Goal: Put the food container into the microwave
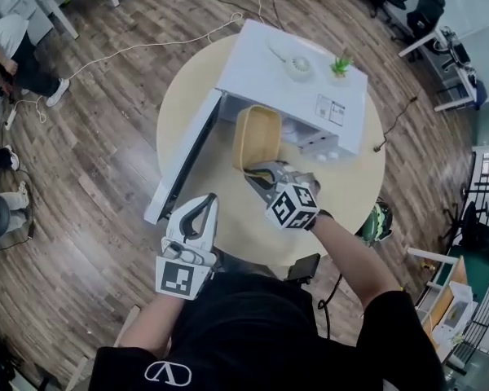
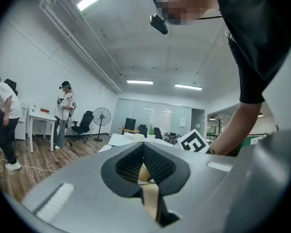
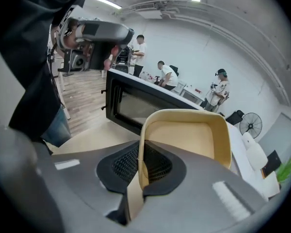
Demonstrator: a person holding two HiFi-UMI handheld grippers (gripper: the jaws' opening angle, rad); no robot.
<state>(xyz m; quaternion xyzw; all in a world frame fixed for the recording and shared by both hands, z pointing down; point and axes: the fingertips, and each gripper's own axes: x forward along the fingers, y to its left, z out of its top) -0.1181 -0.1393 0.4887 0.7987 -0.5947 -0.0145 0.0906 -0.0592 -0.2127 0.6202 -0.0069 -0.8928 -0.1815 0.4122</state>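
right gripper (image 1: 259,172) clamped on rim of yellow food container (image 1: 257,137), tilted at open microwave (image 1: 293,76) mouth, door (image 1: 183,165) swung left, left gripper (image 1: 202,204) jaws together, empty, near round table (image 1: 354,182) edge, microwave label (image 1: 330,110) unreadable

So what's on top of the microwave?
A little green plant, a round white thing and a sticker are on the microwave. Its top hides the inside from above.
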